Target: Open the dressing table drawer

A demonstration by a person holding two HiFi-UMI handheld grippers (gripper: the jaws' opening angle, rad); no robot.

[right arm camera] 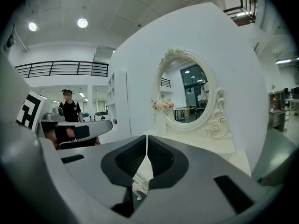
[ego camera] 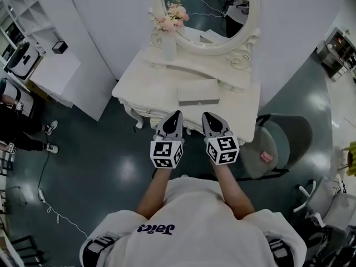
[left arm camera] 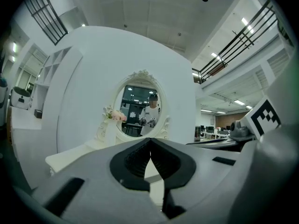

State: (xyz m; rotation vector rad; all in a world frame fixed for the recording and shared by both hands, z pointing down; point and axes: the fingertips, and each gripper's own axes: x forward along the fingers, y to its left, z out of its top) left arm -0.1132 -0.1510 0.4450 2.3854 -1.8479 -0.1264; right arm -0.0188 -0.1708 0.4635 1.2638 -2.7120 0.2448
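Since both of my tools are only hanging in front of the dressing table (ego camera: 146, 85) and touching nothing, I judge the job not yet begun. The left tool (ego camera: 176, 115) has its jaws pressed together with nothing between them, which its own view (left arm camera: 150, 143) shows plainly. The right tool (ego camera: 207, 116) is just the same, pads meeting on empty air (right arm camera: 146, 143). They sit side by side, close to each other, their tips near the table's front edge and roughly level with it.

As for the drawer, it should lie in the front face under that edge. From the head view the top hides most of it, and I see nothing pulled out, so I take it to be closed. A flat rectangular panel (ego camera: 198, 90) lies on the tabletop just beyond my tips; the oval mirror (ego camera: 211, 15) and a vase of flowers (ego camera: 169, 38) stand further back.

Everything is left: reach the drawer front, find its handle, part one tool's jaws, close on the handle, and pull towards me.
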